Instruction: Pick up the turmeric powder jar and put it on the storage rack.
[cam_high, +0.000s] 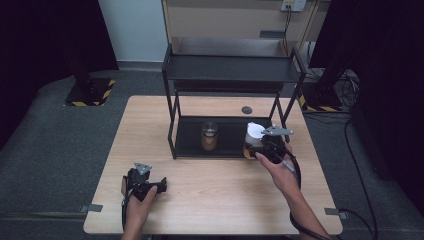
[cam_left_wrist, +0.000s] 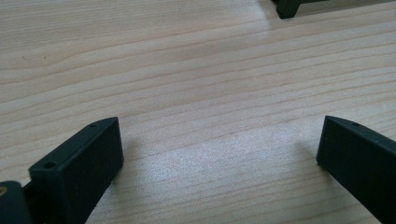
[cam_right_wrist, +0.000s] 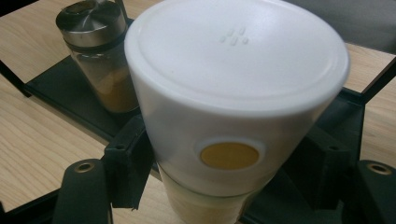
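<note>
**Holding white-capped jar at rack's lower shelf**

Gripped white-capped jar (cam_right_wrist: 236, 107) in right gripper (cam_high: 264, 145), jaws clamped on either side of the body below the cap. Held jar at the right front corner of the black rack (cam_high: 231, 75), over or at the lower shelf (cam_high: 190, 137) edge; could not tell whether its base touched the shelf. Showed pale yellowish contents under the cap and a round mustard-coloured spot on the cap's side in the right gripper view. Tilted slightly toward the camera there.

Stood a second jar (cam_high: 209, 135), metal-lidded with brown powder inside, upright on the lower shelf, left of the held jar and apart from it.

Rested left gripper (cam_high: 145, 184) low over the tabletop (cam_high: 215, 200) near the front left, well apart from the rack. Kept jaws spread wide with nothing between them, bare wood grain under them in the left gripper view. Caught one rack foot (cam_left_wrist: 289, 7) at the top edge of that view.
</note>
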